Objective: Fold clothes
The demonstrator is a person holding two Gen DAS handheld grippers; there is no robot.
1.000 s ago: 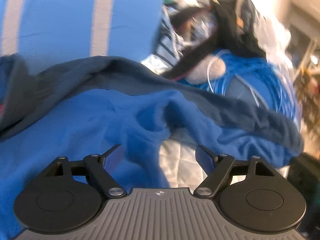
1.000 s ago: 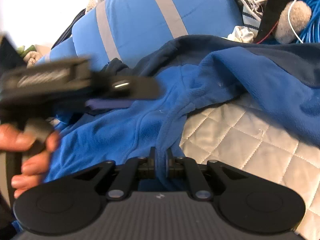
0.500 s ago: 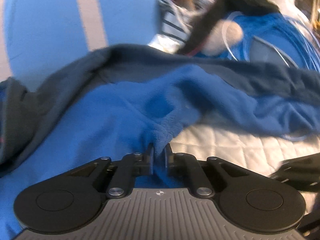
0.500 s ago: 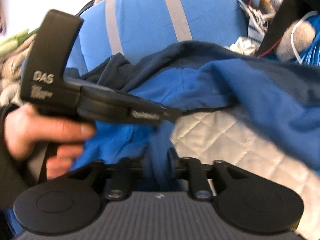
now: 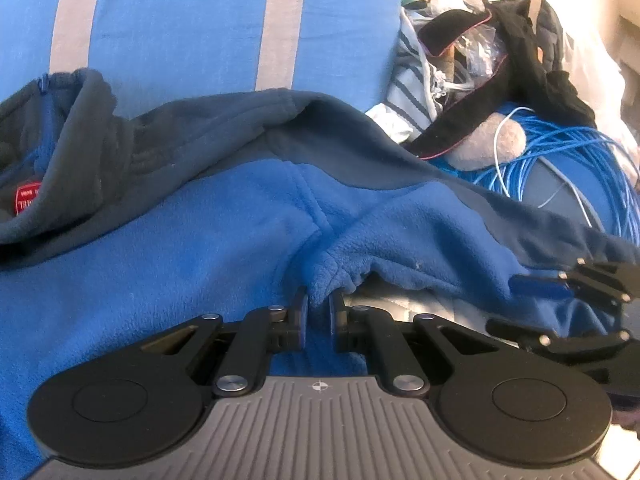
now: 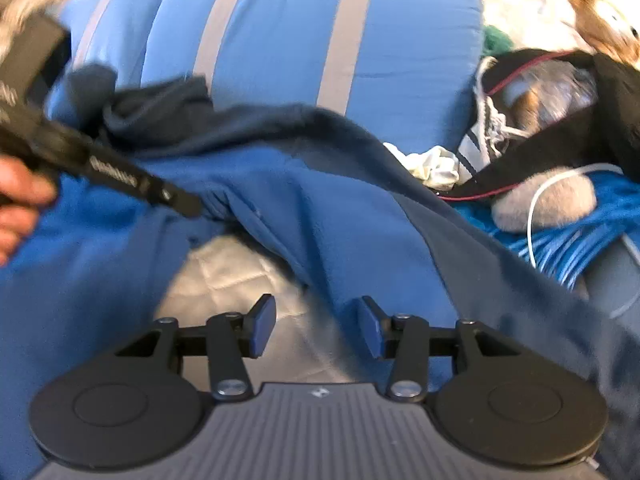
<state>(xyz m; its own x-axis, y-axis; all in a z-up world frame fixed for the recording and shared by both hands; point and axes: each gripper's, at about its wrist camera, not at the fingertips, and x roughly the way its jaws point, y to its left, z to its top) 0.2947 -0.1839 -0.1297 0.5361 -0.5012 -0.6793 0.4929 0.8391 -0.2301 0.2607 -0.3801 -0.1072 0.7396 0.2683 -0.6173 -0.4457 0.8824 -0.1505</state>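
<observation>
Pinching a bunched fold of the blue fleece jacket (image 5: 224,216), the left gripper (image 5: 318,304) has its jaws pressed together on the fabric. The jacket lies spread over the white quilted bed cover (image 6: 224,276), near the striped blue pillow (image 5: 192,24). Only the left wrist view shows the red neck label (image 5: 28,197). Only the right wrist view shows the right gripper (image 6: 318,322) spread wide, holding nothing, above quilt and fleece edge. Blue cable coil (image 5: 560,160) lies far right.
</observation>
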